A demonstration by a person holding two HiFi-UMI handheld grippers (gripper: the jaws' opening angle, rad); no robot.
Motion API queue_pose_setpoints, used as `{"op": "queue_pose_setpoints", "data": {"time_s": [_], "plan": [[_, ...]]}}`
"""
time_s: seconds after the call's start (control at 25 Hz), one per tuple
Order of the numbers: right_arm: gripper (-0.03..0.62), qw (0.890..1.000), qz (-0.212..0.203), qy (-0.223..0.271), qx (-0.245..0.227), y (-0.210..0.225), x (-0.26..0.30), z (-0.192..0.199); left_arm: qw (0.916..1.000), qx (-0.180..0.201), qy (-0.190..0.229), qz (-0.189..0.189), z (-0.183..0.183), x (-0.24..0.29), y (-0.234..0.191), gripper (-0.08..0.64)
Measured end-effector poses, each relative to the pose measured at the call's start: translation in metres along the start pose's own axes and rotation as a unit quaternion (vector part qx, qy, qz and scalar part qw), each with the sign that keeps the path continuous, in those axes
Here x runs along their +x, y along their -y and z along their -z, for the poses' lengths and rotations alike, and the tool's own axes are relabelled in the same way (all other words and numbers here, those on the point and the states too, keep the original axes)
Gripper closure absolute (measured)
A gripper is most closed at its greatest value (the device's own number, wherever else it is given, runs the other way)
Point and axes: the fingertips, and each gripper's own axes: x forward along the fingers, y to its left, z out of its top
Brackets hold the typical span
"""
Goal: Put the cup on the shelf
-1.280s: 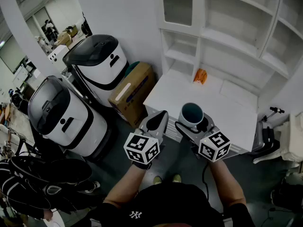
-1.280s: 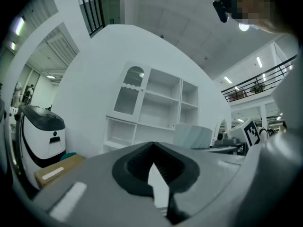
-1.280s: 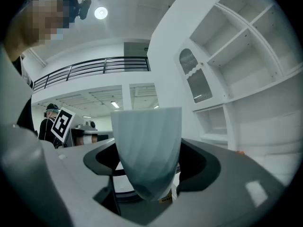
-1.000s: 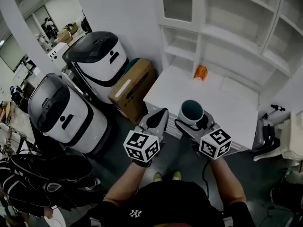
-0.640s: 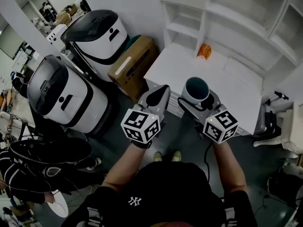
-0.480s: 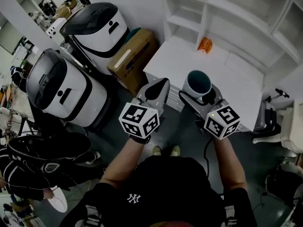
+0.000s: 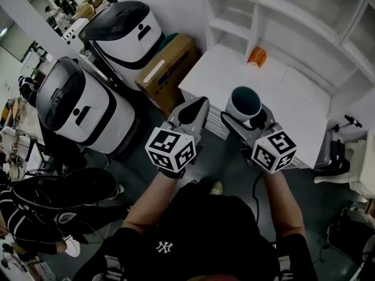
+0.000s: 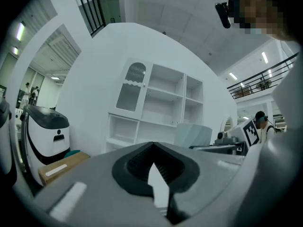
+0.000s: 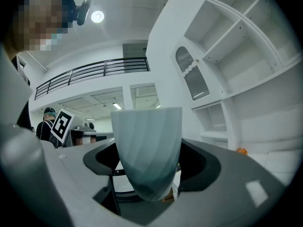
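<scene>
My right tongs (image 7: 252, 119) pinch a pale cup (image 7: 244, 100) with a dark teal inside. It sits upright between jaws spread wide around its lower half, with its open mouth facing up. My left tongs (image 7: 195, 109) are just beside the right ones, on their left, and their jaws are pressed together with nothing between them. Ahead of both tongs stands the white shelf (image 7: 275, 16), and a white counter (image 7: 287, 104) lies below and beyond the cup, with a small orange thing (image 7: 256, 56) at its far side, well apart from the cup.
</scene>
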Motion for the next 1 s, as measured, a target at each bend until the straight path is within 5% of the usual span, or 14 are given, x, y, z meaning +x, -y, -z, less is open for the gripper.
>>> {"op": "queue_pose_setpoints", "data": {"time_s": [0.56,1.0], "plan": [[0.201,1.000,-0.006,-0.004,0.005,0.018,0.029,0.000,1.0000,0.003,-0.004,-0.004,0.002,0.023,-0.023,0.560],[0.201,1.000,0.025,-0.014,0.002,0.058,0.116,-0.004,0.9997,0.010,-0.009,0.021,-0.005,0.077,-0.102,0.560]]}}
